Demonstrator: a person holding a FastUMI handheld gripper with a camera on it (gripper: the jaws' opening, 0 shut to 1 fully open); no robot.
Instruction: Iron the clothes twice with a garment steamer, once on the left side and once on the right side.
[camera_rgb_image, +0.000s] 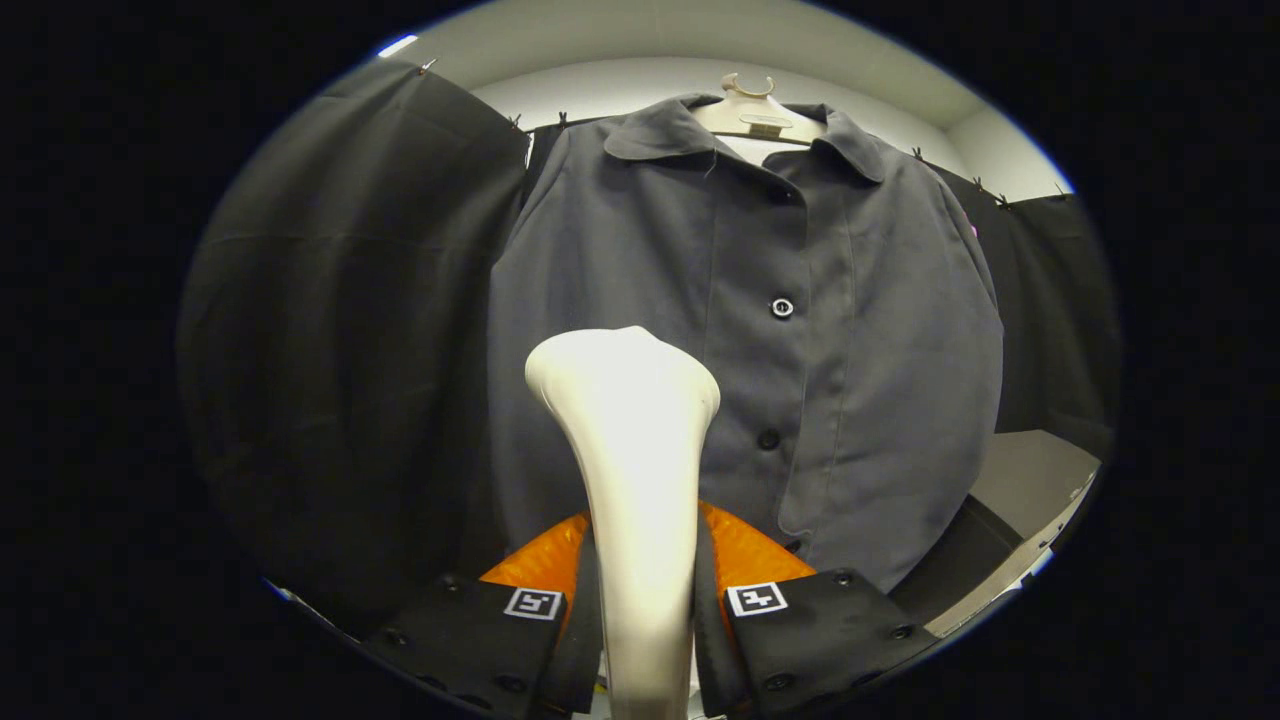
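Observation:
A dark grey buttoned shirt (800, 330) hangs on a pale hanger (752, 108) straight ahead, its front facing me. My gripper (643, 560) is shut on the cream handle of a garment steamer (630, 420), which rises upright between the fingers. The steamer's wide head sits in front of the shirt's left half, at about the height of the middle buttons. Whether the head touches the cloth I cannot tell. The shirt's lower left part is hidden behind the steamer.
Black cloth walls (350, 350) stand on both sides of the shirt. A grey tabletop (1030, 480) lies beyond the fingers to the lower right. A white wall and ceiling show above the hanger.

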